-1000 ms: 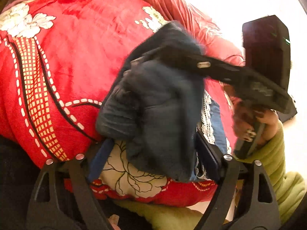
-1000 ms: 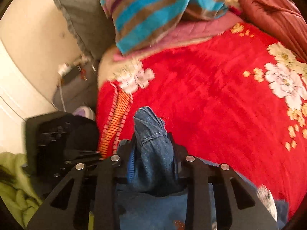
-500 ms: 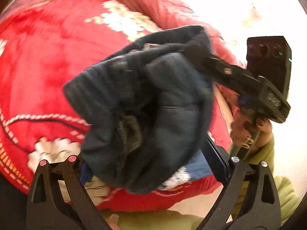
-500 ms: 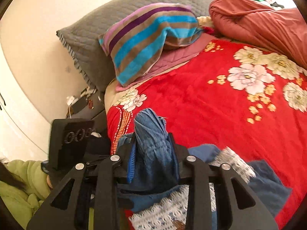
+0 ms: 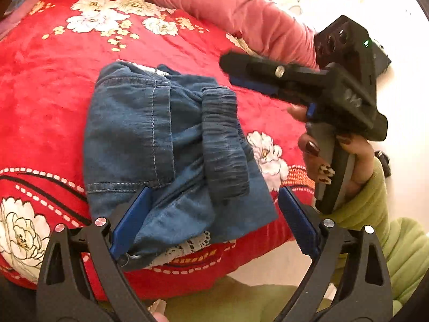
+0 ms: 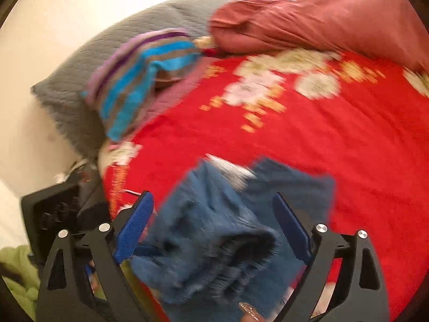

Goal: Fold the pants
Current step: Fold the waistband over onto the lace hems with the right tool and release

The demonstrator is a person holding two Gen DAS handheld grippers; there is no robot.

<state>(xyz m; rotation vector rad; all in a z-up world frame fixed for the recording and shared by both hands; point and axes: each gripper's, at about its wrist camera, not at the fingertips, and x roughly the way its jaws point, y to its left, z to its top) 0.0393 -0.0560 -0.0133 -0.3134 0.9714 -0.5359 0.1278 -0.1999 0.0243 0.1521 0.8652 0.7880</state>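
Left wrist view: the bed (image 5: 48, 86), under its red floral blanket, carries the pants (image 5: 166, 155) as a compact folded bundle near the blanket's front edge; half a second ago the same denim hung bunched in the air between both grippers, so it has since been laid down and let go; judged from this, the last fold is made and only tidying or withdrawal remains. The pink quilt (image 5: 214, 2) lies bunched along the far side of the bed; open red blanket lies between it and the bundle and to the bundle's left, so room for moving is ample there; toward the front the blanket drops away close below the bundle's lace-trimmed hem, leaving little margin. The right gripper (image 5: 241, 69) hovers above and to the right of the bundle, apart from it; in the right wrist view its jaws stand wide and released (image 6: 213, 228), though that frame is motion-blurred. The left gripper (image 5: 211, 220) has its jaws spread and empty, straddling the bundle's near edge; its left pad (image 5: 131, 220) sits against the denim without pinching it.
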